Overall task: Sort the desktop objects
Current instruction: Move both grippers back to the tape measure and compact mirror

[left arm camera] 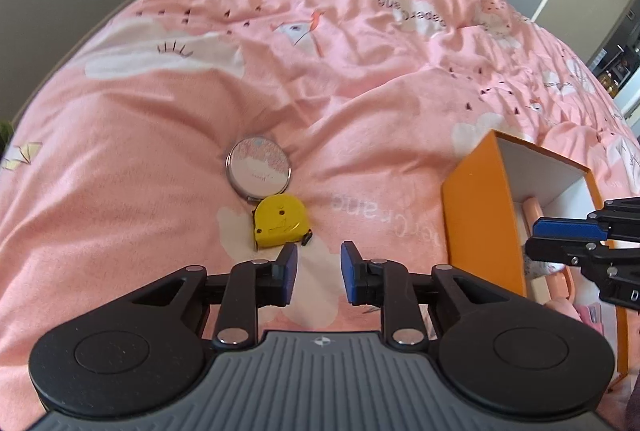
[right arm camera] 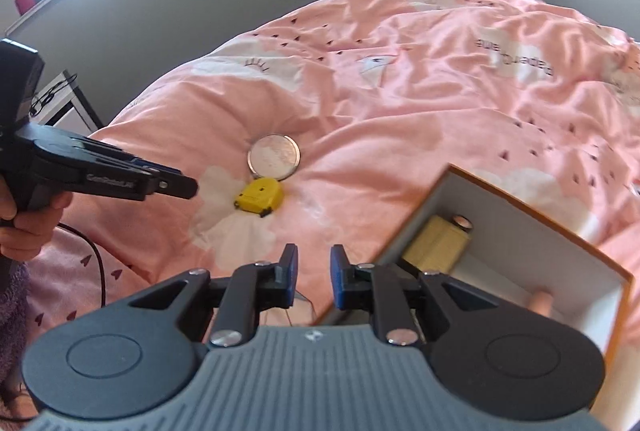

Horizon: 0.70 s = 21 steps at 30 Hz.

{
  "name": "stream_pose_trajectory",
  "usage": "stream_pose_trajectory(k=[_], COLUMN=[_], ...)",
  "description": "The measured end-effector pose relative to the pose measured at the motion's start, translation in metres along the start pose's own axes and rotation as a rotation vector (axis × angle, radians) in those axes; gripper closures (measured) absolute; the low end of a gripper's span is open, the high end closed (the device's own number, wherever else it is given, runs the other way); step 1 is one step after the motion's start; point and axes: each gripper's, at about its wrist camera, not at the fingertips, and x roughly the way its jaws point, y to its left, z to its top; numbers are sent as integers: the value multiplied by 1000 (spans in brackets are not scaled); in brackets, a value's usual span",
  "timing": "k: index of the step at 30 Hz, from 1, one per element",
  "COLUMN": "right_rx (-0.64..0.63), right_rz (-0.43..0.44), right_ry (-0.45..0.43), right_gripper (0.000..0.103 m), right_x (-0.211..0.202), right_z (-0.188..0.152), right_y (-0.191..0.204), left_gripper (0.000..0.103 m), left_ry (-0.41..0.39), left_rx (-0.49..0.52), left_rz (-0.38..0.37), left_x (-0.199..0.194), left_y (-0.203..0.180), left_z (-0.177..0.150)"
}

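Note:
A yellow tape measure (left arm camera: 279, 219) lies on the pink duvet, touching a round silver compact mirror (left arm camera: 259, 168) just beyond it. My left gripper (left arm camera: 319, 269) is open and empty, hovering just short of the tape measure. An orange box (left arm camera: 476, 215) with a white inside stands to the right. My right gripper (right arm camera: 313, 273) is open and empty, at the box's near left corner; in the left wrist view it shows over the box (left arm camera: 538, 237). In the right wrist view the tape measure (right arm camera: 259, 197), mirror (right arm camera: 274, 155), box (right arm camera: 568, 231) and left gripper (right arm camera: 188, 187) all show.
Inside the box lie a yellowish flat pack (right arm camera: 436, 243), a small cylinder (right arm camera: 461, 221) and a pink handle-like object (left arm camera: 534, 209). The duvet (left arm camera: 360, 63) is rumpled. A grey wall (right arm camera: 200, 11) runs along the bed's far side. A cable (right arm camera: 98, 267) hangs at left.

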Motion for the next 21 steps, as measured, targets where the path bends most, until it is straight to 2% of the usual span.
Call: stream_pose_trajectory(k=[3, 6, 10, 17, 19, 21], right_rx=[-17, -42, -51, -61, -62, -62], right_rz=[21, -7, -44, -32, -29, -32], right_ry=[32, 59, 90, 112, 120, 126], right_gripper=[83, 76, 75, 71, 70, 70], right_x=[28, 55, 90, 123, 131, 138], right_z=[17, 30, 46, 64, 66, 68], right_y=[7, 10, 9, 8, 8, 7], left_gripper=[73, 70, 69, 68, 67, 62], left_ry=[31, 46, 65, 119, 104, 112], left_rx=[-29, -48, -116, -187, -185, -190], left_rz=[-2, 0, -12, -22, -11, -4], left_x=[20, 44, 75, 113, 117, 122], left_y=[9, 19, 39, 57, 58, 60], left_z=[7, 16, 24, 24, 24, 25])
